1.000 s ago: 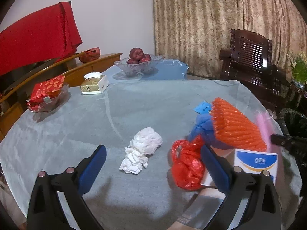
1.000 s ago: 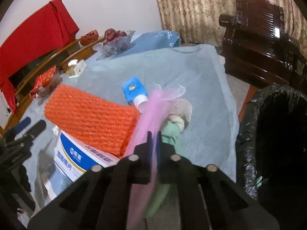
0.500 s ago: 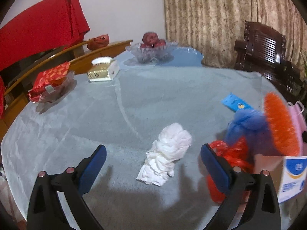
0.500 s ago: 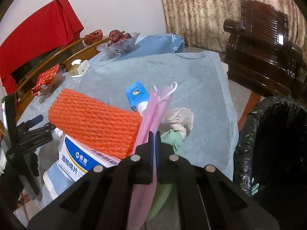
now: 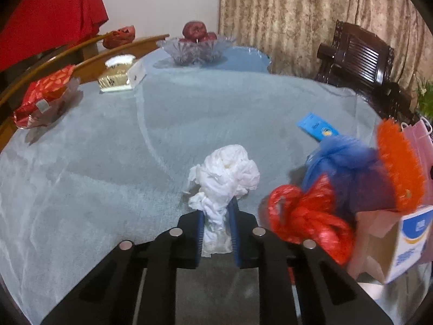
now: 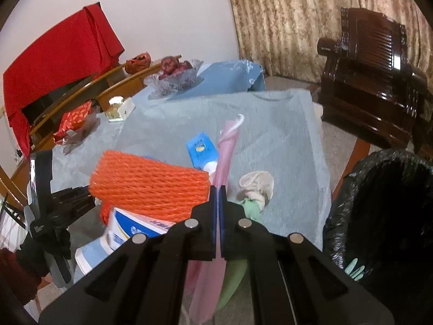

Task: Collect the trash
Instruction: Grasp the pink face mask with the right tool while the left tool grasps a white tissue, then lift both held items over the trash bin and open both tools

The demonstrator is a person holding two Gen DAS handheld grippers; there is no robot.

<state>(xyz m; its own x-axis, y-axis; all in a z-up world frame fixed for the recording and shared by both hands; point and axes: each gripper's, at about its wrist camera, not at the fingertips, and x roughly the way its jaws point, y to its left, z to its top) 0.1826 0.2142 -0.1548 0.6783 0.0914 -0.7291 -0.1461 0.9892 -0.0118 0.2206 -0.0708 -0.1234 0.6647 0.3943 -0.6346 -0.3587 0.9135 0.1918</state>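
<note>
A crumpled white tissue (image 5: 227,173) lies on the grey-blue tablecloth (image 5: 108,157). My left gripper (image 5: 217,211) has its jaws closing around the tissue's near tail, and the blue pads touch it on both sides. My right gripper (image 6: 218,189) is shut on a pink face mask (image 6: 228,146), which hangs through the jaws above the table. A black-lined trash bin (image 6: 384,203) stands just right of the mask. Nearby lie an orange foam net (image 6: 151,184), a red plastic bag (image 5: 305,214) and a blue bag (image 5: 338,157).
A white and blue box (image 5: 406,249) sits under the orange net, with a blue packet (image 6: 201,149) and a beige and green cloth (image 6: 255,184) close by. Far back stand a fruit bowl (image 5: 194,48), a tissue box (image 5: 119,75) and a red package (image 5: 43,94). A dark wooden chair (image 6: 365,62) stands beyond the table.
My left gripper came forward and down to the white tissue, and its wide jaws closed in on it. My right gripper rose a little, lifting the pink mask off the pile.
</note>
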